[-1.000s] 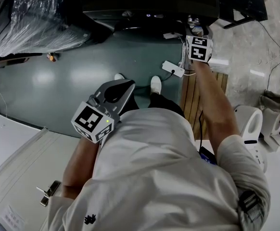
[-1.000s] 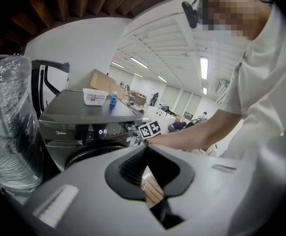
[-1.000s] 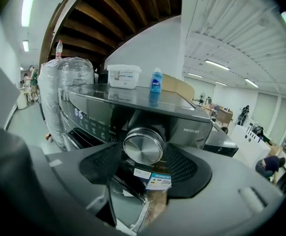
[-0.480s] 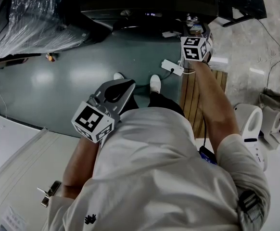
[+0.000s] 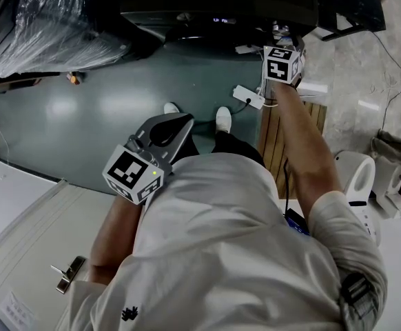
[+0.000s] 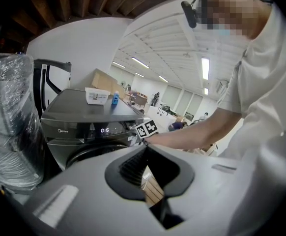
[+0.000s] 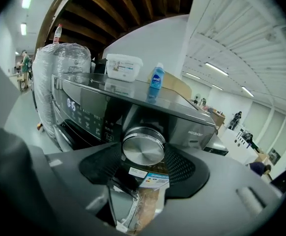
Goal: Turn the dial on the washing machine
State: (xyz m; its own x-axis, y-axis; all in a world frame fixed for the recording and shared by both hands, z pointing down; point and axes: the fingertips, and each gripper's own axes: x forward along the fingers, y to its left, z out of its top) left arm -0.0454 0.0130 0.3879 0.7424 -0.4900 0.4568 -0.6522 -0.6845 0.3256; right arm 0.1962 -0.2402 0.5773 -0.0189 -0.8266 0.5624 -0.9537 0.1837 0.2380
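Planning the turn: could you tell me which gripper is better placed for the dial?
Right. The right gripper clasps the dial on the washing machine; the left gripper sits far back, empty.

A tub (image 7: 124,66) and bottle (image 7: 156,84) sit atop the washing machine (image 7: 89,109) (wrapped bundle (image 7: 52,82) to its left).

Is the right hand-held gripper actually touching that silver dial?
Touching. The right gripper view shows the dial pinched between the right hand-held gripper's two dark pads, no gap either side.
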